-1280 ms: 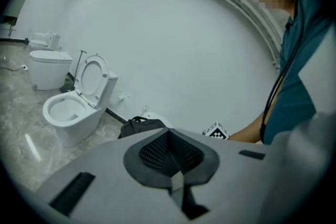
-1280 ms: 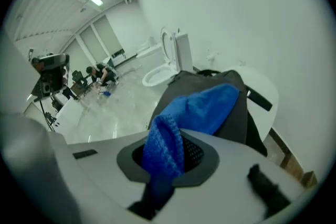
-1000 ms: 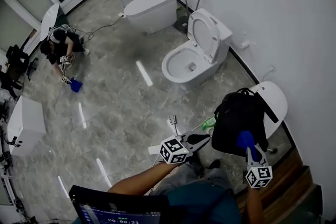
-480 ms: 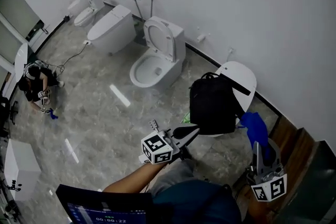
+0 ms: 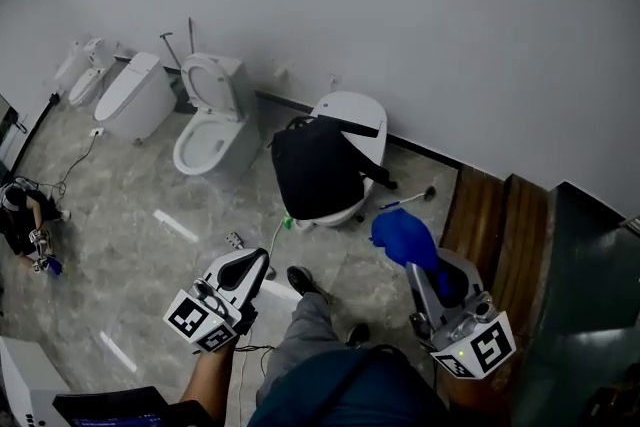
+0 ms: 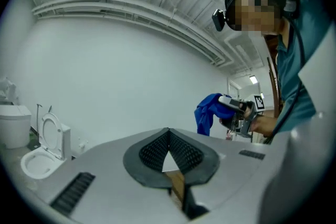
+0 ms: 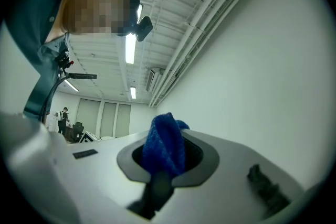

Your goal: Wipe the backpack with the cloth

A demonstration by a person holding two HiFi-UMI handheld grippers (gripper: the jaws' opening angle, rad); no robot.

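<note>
A black backpack is lying slumped over the closed white toilet, covering most of the lid. Its long axis is running from the toilet's wall end down over the front rim, and one strap is trailing off toward the toilet's right side. In front of the toilet and to its right, the right gripper is pinching a bunched blue cloth; the right gripper view is showing the fabric wedged between its closed jaws and spilling out above them. The cloth is hanging clear of the bag, near the toilet's front right corner but not touching it, so the backpack is lying ahead and to the left of this gripper, across its line of reach. The left gripper is hovering in front of the toilet on its left side, jaws pressed together at the tips and holding nothing, and appearing to sit slightly farther from the bag than the cloth. The wipe is likely calling for the right gripper to be swinging leftward and forward onto the bag's near face, then travelling along its length. An open toilet is standing well to the left of the closed one.
</note>
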